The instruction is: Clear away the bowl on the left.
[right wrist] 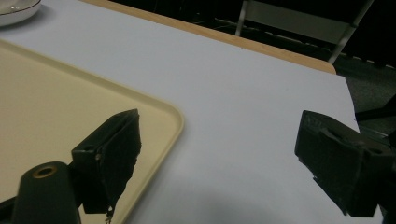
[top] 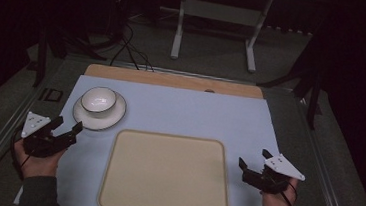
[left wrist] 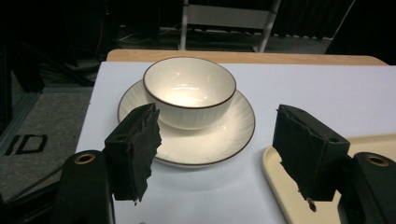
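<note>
Both tools spread wide, nothing gripped. The left gripper lines up on the bowl, which sits on a plate at the far left of the mat. The right gripper idles at the right, beside the empty tray. Risk, I'd say: pinch that glossy rim badly and the bowl slips or drags the plate along. The tray's edge sits just right of the plate; otherwise the path looks clear.

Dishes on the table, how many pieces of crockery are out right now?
2. A white bowl with a dark rim sits on a white plate at the far left of the mat, just ahead of the left claw. The beige tray holds none.
</note>
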